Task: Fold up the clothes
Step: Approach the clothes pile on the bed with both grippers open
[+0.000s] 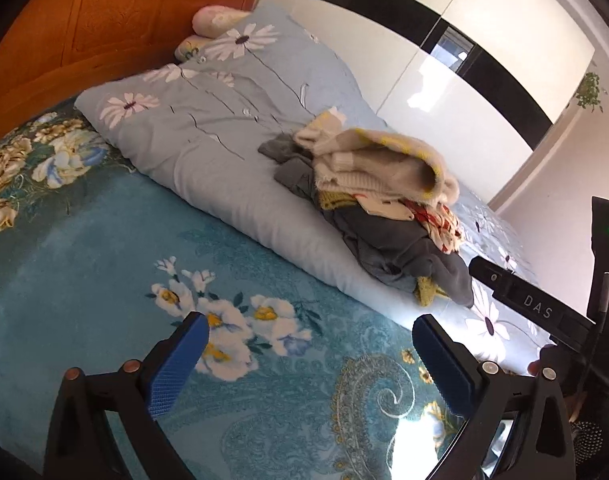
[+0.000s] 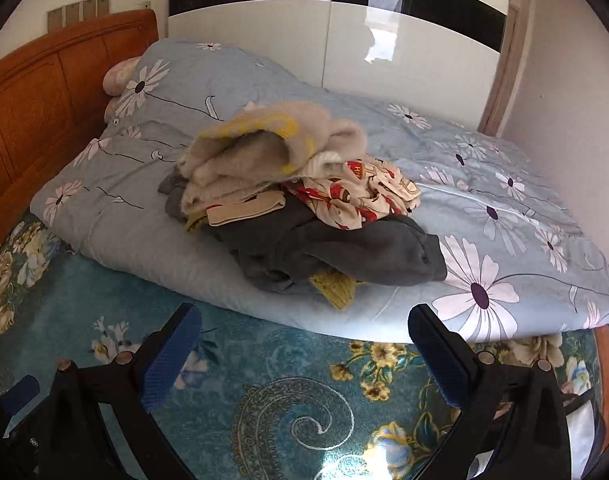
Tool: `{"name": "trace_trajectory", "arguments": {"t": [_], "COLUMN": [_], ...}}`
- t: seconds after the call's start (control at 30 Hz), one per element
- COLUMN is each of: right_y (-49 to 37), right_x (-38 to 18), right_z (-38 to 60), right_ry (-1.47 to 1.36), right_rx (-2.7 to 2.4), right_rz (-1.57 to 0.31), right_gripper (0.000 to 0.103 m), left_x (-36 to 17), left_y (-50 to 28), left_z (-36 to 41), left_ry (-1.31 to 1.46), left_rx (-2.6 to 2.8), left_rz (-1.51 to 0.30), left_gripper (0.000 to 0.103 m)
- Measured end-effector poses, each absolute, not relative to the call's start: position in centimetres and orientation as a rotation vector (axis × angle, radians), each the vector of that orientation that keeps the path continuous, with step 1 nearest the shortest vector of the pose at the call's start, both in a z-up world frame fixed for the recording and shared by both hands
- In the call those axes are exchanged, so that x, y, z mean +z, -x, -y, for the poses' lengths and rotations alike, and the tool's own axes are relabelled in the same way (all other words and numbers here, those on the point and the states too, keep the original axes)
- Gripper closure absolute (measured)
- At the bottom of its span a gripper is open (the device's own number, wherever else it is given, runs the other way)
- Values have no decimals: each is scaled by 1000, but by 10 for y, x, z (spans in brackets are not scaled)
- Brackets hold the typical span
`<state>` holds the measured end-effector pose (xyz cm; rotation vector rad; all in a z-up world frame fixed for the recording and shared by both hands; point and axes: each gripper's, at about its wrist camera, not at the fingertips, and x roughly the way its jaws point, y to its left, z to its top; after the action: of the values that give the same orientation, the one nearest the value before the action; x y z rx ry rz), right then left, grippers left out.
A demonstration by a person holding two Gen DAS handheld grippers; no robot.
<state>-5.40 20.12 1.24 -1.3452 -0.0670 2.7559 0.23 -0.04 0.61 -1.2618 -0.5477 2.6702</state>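
Observation:
A heap of clothes lies on a folded pale-blue daisy quilt. On top is a fluffy cream garment with yellow trim, beside it a red-and-cream printed piece, under them a dark grey sweatshirt and a bit of yellow knit. My left gripper is open over the teal floral bedspread, short of the heap. My right gripper is open too, just before the quilt's edge, nothing between its blue pads. The other gripper's black body shows at the right of the left wrist view.
An orange wooden headboard stands at the left with small pillows against it. A glossy white wardrobe with a black band runs behind the bed. The teal bedspread spreads in front of the quilt.

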Motion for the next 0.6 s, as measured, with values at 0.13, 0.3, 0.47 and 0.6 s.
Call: {"name": "trace_trajectory", "arguments": {"t": [0.13, 0.3, 0.47, 0.6], "right_y": [56, 65, 61, 53], "right_x": [14, 8, 13, 16], "right_z": [-201, -180, -171, -163], "right_ry": [1352, 1301, 1297, 1265], "right_rx": [2765, 2813, 2859, 2878], "right_rz": [68, 158, 152, 172], "right_gripper": [0, 0, 0, 0], "left_x": [15, 13, 5, 5], "left_y": [-6, 4, 20, 24], "left_z": [1, 5, 7, 5], "left_ry": [1111, 1088, 1174, 1174], "left_rx": [2799, 2874, 2844, 2840], "left_rz": [532, 487, 475, 472], "left_gripper": [0, 0, 0, 0]}}
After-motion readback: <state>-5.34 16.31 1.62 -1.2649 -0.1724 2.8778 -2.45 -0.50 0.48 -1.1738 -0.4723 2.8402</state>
